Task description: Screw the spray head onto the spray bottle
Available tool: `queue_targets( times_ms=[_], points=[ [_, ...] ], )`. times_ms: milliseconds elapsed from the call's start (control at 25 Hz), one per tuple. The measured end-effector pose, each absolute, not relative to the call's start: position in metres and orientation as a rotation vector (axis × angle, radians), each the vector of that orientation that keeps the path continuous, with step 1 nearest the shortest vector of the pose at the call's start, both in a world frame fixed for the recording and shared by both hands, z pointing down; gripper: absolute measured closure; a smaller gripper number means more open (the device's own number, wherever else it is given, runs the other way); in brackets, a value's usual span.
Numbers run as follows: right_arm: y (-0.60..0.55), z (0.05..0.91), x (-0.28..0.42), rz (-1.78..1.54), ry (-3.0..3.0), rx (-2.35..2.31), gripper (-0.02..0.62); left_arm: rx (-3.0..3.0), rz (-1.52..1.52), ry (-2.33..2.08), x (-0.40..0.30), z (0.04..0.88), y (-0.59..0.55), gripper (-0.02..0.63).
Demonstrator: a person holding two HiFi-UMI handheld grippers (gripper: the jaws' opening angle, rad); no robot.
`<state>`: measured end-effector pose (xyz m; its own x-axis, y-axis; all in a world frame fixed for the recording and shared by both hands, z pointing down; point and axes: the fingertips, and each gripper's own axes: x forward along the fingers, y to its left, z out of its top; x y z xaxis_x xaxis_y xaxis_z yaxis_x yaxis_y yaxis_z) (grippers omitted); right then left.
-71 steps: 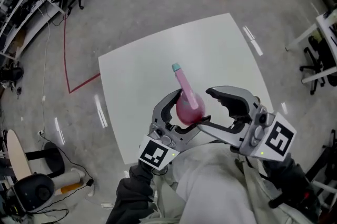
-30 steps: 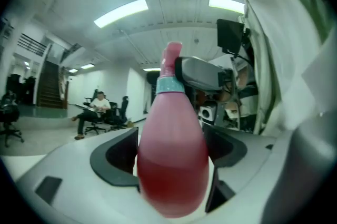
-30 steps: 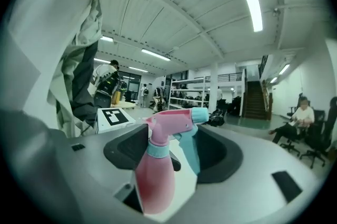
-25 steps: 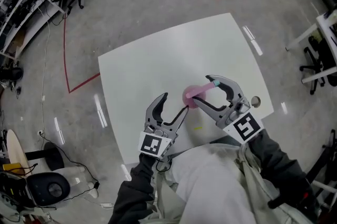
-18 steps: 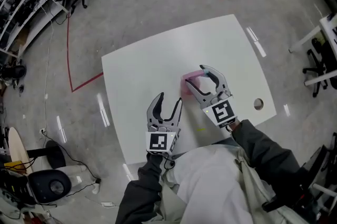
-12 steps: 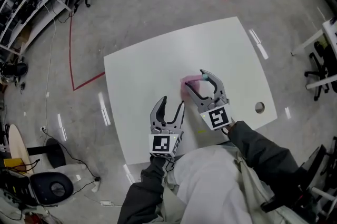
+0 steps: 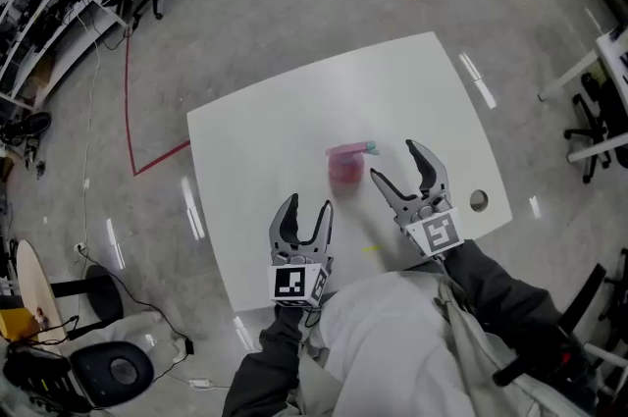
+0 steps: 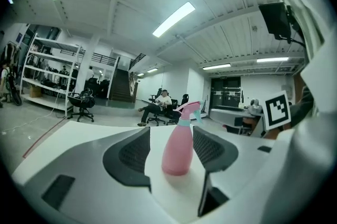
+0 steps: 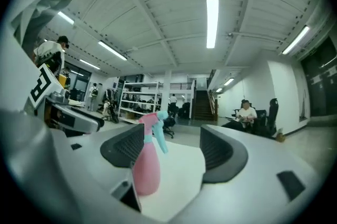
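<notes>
A pink spray bottle point(image 7: 344, 170), its spray head point(image 7: 358, 149) fitted, stood upright on the white table point(image 7: 285, 116). The right gripper point(image 7: 392, 159), clamped on the bottle half a second earlier, had just opened and let go. The left gripper point(image 7: 307, 204), empty, had narrowed a little, jaws apart.

L hand-held gripper point(image 7: 305, 206): jaws apart, just been closing a bit, nothing btwn. R hand-held gripper point(image 7: 395, 162): jaws wider, just opened further, nothing btwn. Both point fwd, apart.
</notes>
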<state>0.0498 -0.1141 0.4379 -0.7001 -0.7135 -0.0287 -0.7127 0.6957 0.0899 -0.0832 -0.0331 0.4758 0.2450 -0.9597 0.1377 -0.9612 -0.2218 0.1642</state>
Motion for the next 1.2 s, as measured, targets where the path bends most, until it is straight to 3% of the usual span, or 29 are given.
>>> queue_targets(
  times_ms=[120,160,200,320,400,480,1200],
  points=[
    [-0.108,0.475,0.078,-0.058,-2.744,1.265,0.278,2.236,-0.008,-1.798,-0.085,0.485,-0.023,0.342],
    [-0.104,0.490,0.084,0.001,-2.702,1.269,0.325,2.219,-0.005,-1.795,-0.085,0.488,-0.021,0.343],
    [-0.098,0.504,0.089,0.070,-2.664,1.275,0.420,2.203,-0.002,-1.792,-0.084,0.492,-0.019,0.361],
    [-0.082,0.527,0.094,0.268,-2.629,1.297,0.601,2.154,-0.010,-1.780,-0.080,0.501,-0.011,0.492],
    [-0.073,0.528,0.086,0.317,-2.668,1.238,0.601,2.131,-0.004,-1.766,-0.078,0.508,-0.006,0.575],
    [-0.065,0.528,0.078,0.300,-2.690,1.155,0.601,2.120,0.017,-1.749,-0.076,0.514,-0.001,0.600],
    [-0.058,0.544,0.068,0.236,-2.641,1.040,0.601,2.142,0.146,-1.685,-0.059,0.538,0.008,0.600]
  ],
)
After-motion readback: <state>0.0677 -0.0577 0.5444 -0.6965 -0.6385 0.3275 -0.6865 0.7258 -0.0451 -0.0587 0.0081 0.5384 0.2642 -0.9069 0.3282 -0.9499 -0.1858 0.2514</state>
